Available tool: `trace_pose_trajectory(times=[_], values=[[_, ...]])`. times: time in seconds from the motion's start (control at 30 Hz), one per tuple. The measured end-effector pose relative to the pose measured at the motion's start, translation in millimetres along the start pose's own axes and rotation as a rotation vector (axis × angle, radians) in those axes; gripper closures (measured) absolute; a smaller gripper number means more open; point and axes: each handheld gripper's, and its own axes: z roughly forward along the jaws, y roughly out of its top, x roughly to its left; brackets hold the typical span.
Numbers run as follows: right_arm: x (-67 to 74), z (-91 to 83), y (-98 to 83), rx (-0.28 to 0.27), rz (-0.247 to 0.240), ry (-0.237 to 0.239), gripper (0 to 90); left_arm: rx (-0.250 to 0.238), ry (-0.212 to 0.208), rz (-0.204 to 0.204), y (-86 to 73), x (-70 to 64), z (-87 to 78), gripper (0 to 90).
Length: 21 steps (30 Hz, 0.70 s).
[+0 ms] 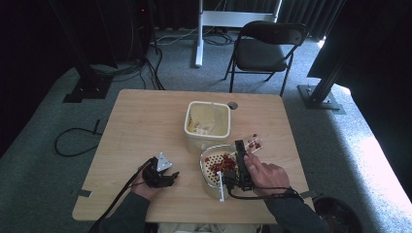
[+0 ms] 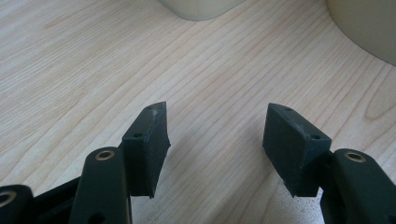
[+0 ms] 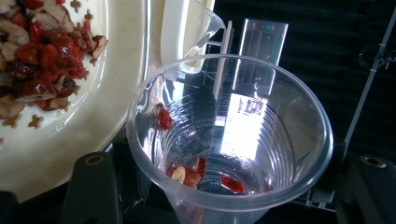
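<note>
Clamping a clear cup [image 3: 229,140] above the bowl [image 1: 210,167], right hand-held gripper [image 1: 239,162], left hand-held gripper [image 2: 217,140] spread empty.

red fruit bits [image 3: 49,56], cream bowl [image 3: 93,121]

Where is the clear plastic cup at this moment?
The clear plastic cup sits between the right gripper's fingers, tipped beside the bowl of red pieces, at the table's near right in the high view.

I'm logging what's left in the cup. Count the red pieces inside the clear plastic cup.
About 4. In the clear plastic cup, one red piece clings to the left wall, two lie clustered at the bottom, and one lies beside them. Glare may hide more.
</note>
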Motion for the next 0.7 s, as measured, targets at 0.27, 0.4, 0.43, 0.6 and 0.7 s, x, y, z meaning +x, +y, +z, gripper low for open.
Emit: trace_pose_trajectory(times=[0.27,0.4,0.43,0.6,0.7], values=[[-1.8,2.4,-0.8,-0.019,0.031,0.012,33.3,0.003,-0.001,-0.005,-0.3,0.7,0.2,41.2],[-0.7,2.7,-0.4,-0.022,0.037,0.016,33.3,0.003,0.001,-0.007,-0.7,0.6,0.1,41.2],[-0.5,2.9,-0.4,-0.022,0.037,0.017,33.3,0.004,0.002,-0.005,-0.8,0.6,0.2,41.2],[-0.8,3.8,-2.5,-0.031,0.071,0.030,33.2,0.001,0.002,-0.008,-0.7,0.5,-0.1,41.2],[-3.1,5.2,-6.4,-0.043,0.127,0.051,33.2,0.003,0.002,-0.008,-0.8,0.4,0.2,41.1]])
